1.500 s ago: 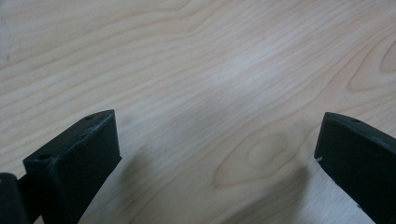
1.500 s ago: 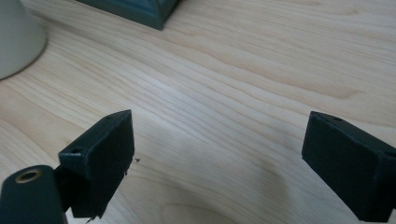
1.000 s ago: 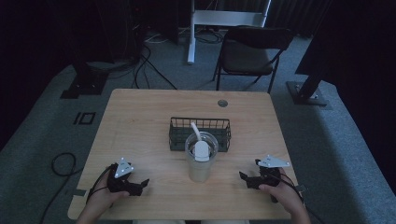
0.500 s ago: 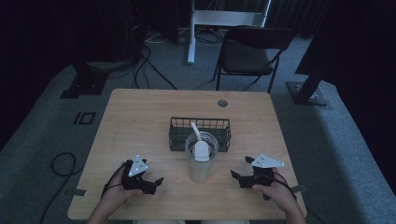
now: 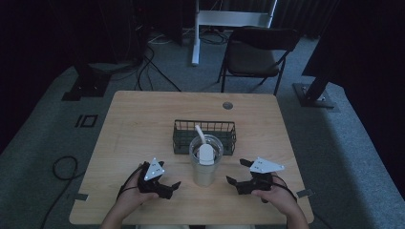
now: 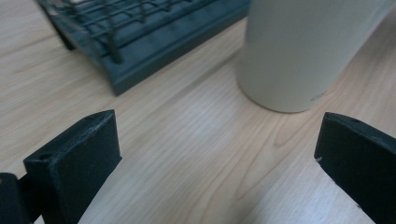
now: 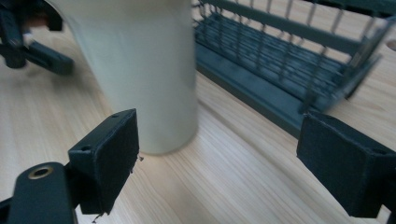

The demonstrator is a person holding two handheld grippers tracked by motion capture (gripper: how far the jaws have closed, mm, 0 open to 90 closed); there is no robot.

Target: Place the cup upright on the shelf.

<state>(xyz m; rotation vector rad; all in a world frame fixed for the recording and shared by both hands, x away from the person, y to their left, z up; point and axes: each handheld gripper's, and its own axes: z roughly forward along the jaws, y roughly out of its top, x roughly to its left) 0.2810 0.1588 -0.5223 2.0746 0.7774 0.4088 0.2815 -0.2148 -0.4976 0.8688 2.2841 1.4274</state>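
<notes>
cream cup (image 5: pixel 205 164) upright at table centre, touching nothing, wire basket (image 5: pixel 204 136) just beyond at 12 o'clock. left gripper (image 5: pixel 168 186) at cup's 9, right gripper (image 5: pixel 237 183) at 3; both jaws spread wide, empty. probably closing in: keep low, square to the wall, avoid tipping the scoop inside.

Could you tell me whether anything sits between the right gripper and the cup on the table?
Nothing visible does. The right gripper has its jaws open and faces the cup across bare wood. The wire basket stands behind the cup, out of that path, and the left gripper waits on the cup's other side.
</notes>
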